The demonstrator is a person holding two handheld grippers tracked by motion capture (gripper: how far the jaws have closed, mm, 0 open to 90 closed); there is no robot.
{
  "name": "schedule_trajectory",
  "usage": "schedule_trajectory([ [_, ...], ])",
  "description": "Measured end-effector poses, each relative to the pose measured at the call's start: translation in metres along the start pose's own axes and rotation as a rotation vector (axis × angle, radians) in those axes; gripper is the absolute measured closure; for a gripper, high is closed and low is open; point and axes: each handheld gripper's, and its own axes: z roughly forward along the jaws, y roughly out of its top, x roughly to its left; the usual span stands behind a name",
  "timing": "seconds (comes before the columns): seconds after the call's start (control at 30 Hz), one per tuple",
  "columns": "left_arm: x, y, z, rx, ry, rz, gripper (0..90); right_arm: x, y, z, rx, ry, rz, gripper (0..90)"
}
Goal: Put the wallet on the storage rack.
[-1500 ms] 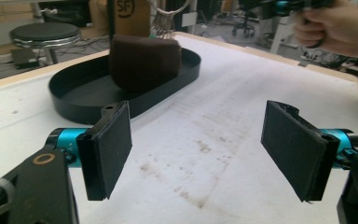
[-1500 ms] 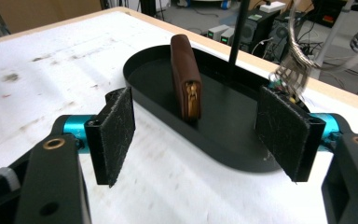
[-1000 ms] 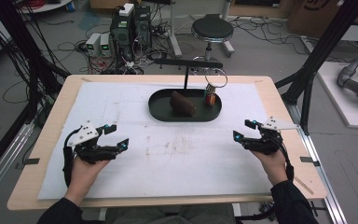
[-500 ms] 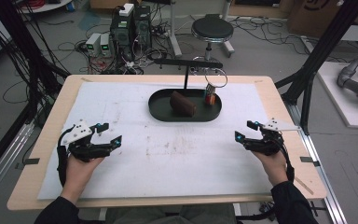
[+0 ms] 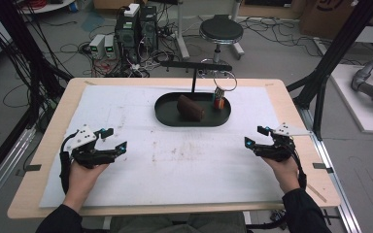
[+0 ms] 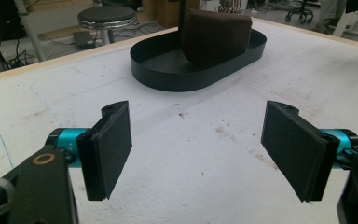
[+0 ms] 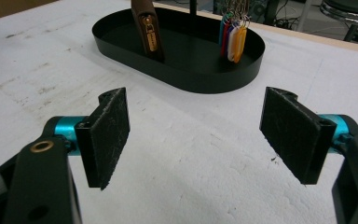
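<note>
Left gripper (image 5: 115,139) and right gripper (image 5: 255,136): fingers spread, empty (no readable writing); brown pouch (image 5: 190,108) in black tray (image 5: 167,116).

Bare white mat (image 5: 194,160) lies open between both tongs; the black tray (image 5: 165,112) stands beyond.

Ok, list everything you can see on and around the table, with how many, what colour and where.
tray: one, black, oval, far middle of the table
pouch: one, brown, with a zip, inside the tray
key tags: a small bunch, mixed colours, hanging over the tray's right end
stand: one, black, T-shaped, rising from the tray
table: one, wooden edge, white sheet on top
stool: one, black seat, on the floor beyond the table
computer boxes: a few, dark, floor at far left
left gripper: one, black, near left of the sheet, fingers open
right gripper: one, black, near right, fingers open
</note>
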Motion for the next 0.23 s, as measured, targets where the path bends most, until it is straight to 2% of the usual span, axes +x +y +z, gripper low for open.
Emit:
schedule_trajectory([
  [0.23, 0.0004, 0.0003, 0.0008, 0.0, 0.0, 0.001, 24.4, -0.0003, 0.0001, -0.001, -0.006, -0.001, 0.001, 24.8],
])
